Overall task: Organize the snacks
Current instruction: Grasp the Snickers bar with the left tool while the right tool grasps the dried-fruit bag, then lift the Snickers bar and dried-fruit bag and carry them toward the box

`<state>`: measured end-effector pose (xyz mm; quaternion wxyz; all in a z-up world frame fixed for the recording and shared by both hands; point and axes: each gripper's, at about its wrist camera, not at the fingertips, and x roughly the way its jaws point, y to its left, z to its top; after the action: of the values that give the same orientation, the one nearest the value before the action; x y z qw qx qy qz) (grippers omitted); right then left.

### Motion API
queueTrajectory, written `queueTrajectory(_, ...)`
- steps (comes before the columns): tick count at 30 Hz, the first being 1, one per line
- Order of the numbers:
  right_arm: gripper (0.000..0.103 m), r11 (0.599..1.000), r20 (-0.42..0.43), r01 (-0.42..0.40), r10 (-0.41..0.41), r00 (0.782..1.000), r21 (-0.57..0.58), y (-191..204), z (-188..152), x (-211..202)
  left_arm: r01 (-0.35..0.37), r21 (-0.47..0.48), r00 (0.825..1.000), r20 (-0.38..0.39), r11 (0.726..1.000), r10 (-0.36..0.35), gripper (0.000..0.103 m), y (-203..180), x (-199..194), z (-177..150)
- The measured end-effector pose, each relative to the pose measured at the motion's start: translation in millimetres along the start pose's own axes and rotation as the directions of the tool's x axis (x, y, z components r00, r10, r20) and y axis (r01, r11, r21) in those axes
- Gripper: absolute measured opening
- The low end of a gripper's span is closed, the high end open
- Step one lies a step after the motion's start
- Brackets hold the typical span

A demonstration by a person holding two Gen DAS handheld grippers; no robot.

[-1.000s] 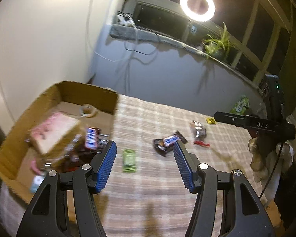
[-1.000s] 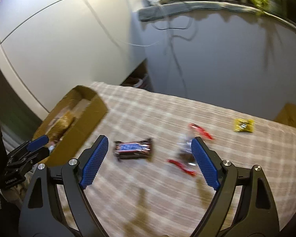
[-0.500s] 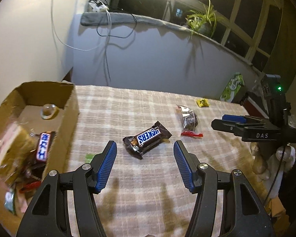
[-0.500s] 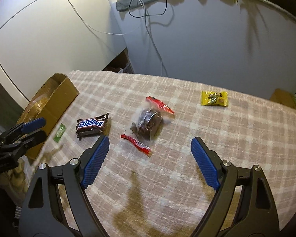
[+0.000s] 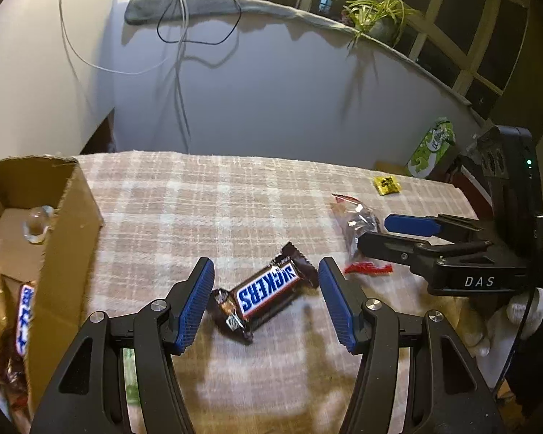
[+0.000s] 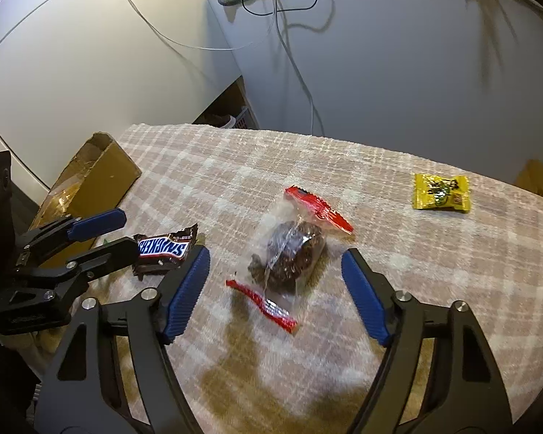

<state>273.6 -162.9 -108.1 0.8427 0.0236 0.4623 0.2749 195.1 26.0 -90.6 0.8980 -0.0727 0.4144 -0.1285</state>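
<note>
Both tongs line up on their own snack, neither touching yet.

The left tongs (image 5: 266,302), spread wide, straddle the Snickers bar (image 5: 266,291), which lies askew on the plaid surface (image 5: 206,213) just beside the cardboard box (image 5: 65,253); turning them square to the bar's long sides should keep the wrapper from slipping. The right tongs (image 6: 275,291), also spread, bracket the clear-wrapped brownie (image 6: 289,253) farther from the box; closing gently would avoid crushing it.

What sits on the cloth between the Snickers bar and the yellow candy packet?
In the right wrist view, a clear-wrapped brown snack with red ends lies between the Snickers bar and the yellow candy packet; the rest is bare checked cloth.
</note>
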Motion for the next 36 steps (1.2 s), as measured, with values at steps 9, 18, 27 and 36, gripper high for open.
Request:
queueTrajectory(9,0.075,1.000,-0.017,-0.009,0.009,1.000,0.019,-3.3,6.1,11.7,0.034,-0.047,0.996,-0.078,0.998,-0.037,0.058,11.8,28.8,1.8)
queueTrajectory(18,0.070,1.000,-0.038,0.027,-0.027,0.999,-0.006,3.7,6.8,18.7,0.024,0.046,0.995,-0.101,0.999,-0.019,0.058,-4.0,24.5,-11.0)
queueTrajectory(27,0.054,0.993,-0.060,0.097,-0.101,0.993,-0.067,6.3,5.0,18.2,-0.051,0.104,0.994,-0.088,0.993,0.060,0.030,-16.3,30.8,-12.9)
queueTrajectory(36,0.041,0.989,-0.057,0.122,-0.127,0.990,-0.089,6.9,0.4,11.8,-0.070,0.077,0.995,-0.068,0.995,0.075,0.027,-13.8,26.3,-15.9)
